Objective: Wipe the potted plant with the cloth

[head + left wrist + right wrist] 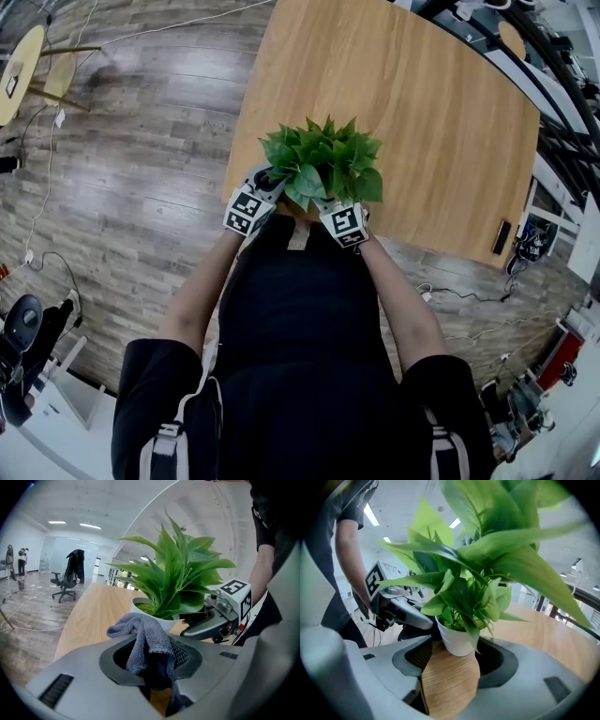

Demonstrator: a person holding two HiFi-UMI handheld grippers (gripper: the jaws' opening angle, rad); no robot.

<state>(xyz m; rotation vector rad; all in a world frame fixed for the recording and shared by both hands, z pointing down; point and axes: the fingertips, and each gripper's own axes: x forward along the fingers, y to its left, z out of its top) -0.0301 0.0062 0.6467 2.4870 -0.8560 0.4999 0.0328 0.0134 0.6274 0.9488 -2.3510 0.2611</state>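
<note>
My left tool [152,670] is clamped on the grey cloth [145,637], which bunches up out of the jaws just short of the white pot [140,606]. The potted plant [323,164] sits at the near edge of the wooden table [403,103], right in front of me, leaves fanning over both tools. My right tool [452,667] is spread wide and holding nothing, bare table showing between its jaws and the pot standing just at their tips.

Open office: swivel chair [63,585], strip lights [89,525]
</note>
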